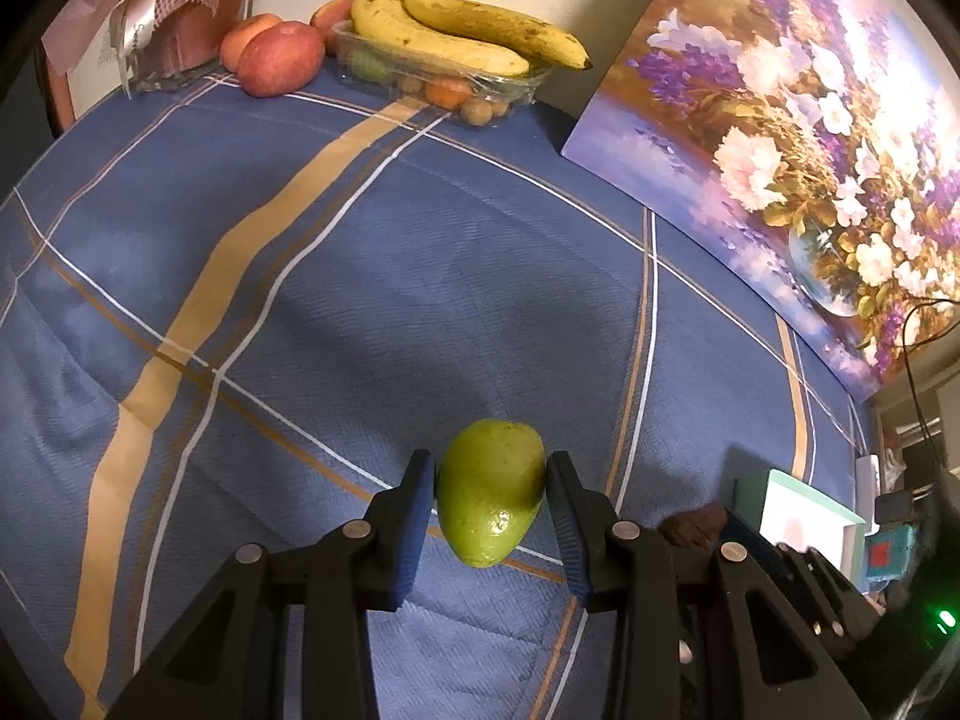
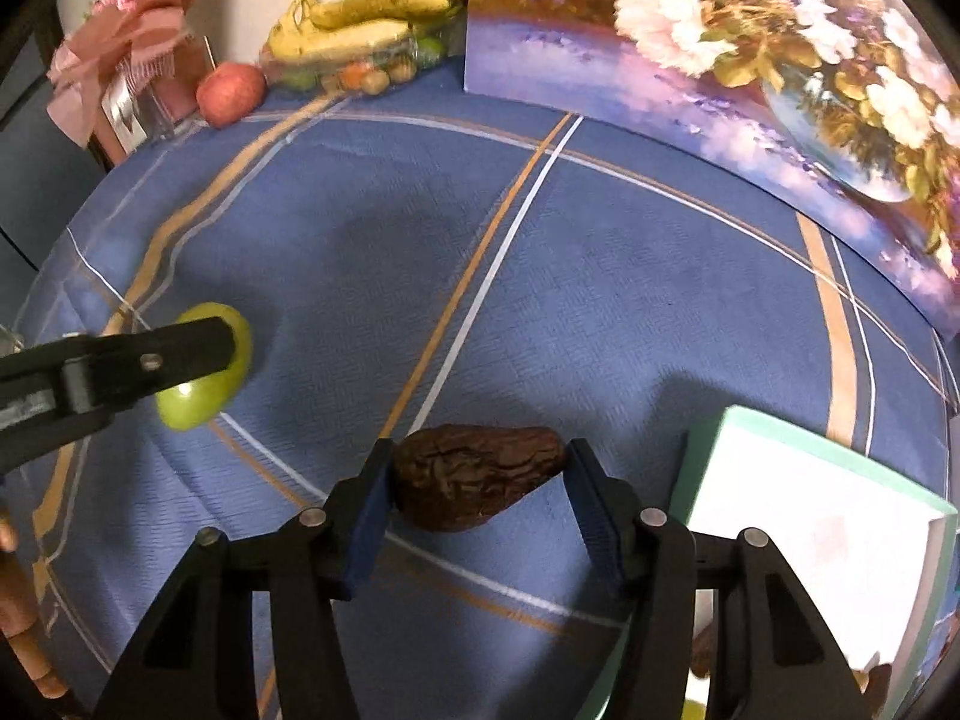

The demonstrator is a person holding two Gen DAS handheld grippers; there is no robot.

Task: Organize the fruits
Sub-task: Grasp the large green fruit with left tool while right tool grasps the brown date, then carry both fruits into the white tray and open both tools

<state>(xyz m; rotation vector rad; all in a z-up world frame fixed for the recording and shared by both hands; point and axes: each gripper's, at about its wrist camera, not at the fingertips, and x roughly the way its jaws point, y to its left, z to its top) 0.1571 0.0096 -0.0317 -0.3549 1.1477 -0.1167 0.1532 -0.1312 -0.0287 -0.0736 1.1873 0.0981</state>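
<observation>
The green mango (image 1: 491, 495), firm and smooth, looks slippery; the left gripper (image 1: 491, 513) clamps its widest part. The right gripper (image 2: 477, 495) pinches a wrinkled brown avocado (image 2: 477, 483), likely soft. Both hover over the blue plaid cloth (image 1: 420, 252), well short of the clear fruit tray (image 1: 438, 75) with 2 bananas (image 1: 462, 30), beside the flower painting (image 1: 780, 138).

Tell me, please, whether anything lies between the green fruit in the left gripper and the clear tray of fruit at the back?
Nothing visible does. The left gripper grips the green fruit, and only bare blue cloth lies before the tray, though bananas already cover its top.
</observation>
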